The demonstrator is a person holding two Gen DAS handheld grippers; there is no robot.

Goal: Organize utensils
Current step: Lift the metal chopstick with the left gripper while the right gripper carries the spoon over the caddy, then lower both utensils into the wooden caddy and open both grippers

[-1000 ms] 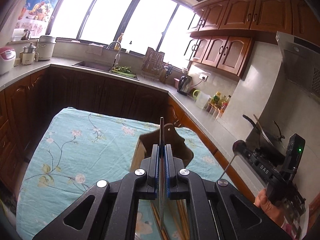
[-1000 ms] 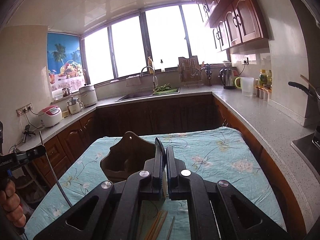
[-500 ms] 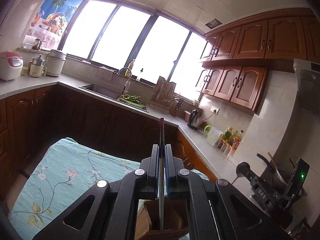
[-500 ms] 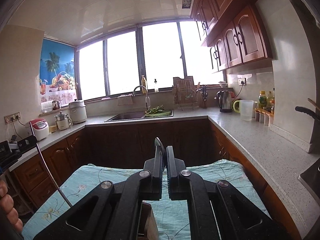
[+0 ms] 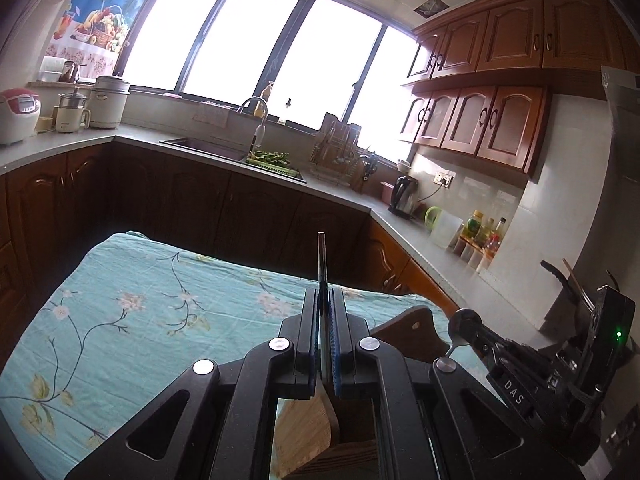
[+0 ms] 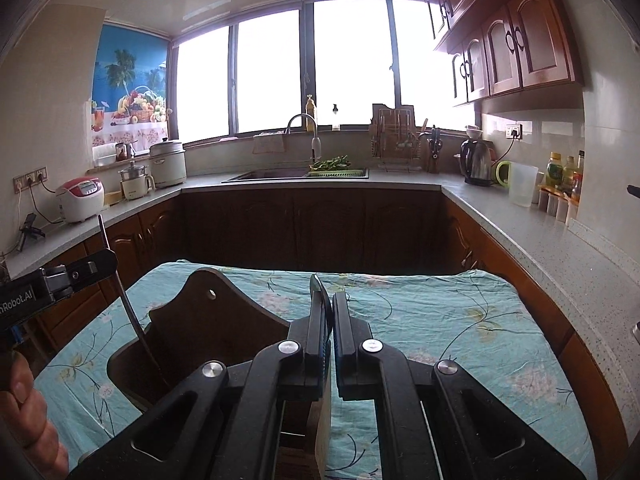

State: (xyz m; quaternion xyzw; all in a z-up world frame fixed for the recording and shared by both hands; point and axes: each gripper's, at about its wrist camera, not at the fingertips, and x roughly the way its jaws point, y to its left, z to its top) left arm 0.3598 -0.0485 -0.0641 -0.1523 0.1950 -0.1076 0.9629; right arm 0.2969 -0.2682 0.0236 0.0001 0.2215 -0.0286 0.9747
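My left gripper [image 5: 324,304] is shut on a thin dark utensil handle [image 5: 321,256] that sticks up past the fingertips. Below it stands the dark wooden utensil holder [image 5: 408,330]. In the right wrist view the left gripper [image 6: 96,264] holds that thin utensil [image 6: 128,304] with its lower end inside the holder [image 6: 200,320]. My right gripper [image 6: 330,300] is shut on a flat metal utensil handle [image 6: 318,284], just right of the holder. The right gripper also shows in the left wrist view [image 5: 464,326].
The holder stands on a table with a teal floral cloth [image 6: 432,320]. Counters [image 6: 540,240] run around the kitchen with a sink [image 6: 272,174], kettle [image 6: 476,162], rice cooker [image 6: 80,198] and bottles [image 6: 564,174].
Both views tilted up and then back down toward the table. The holder is in sight again, with the left gripper's utensil now lowered into it.
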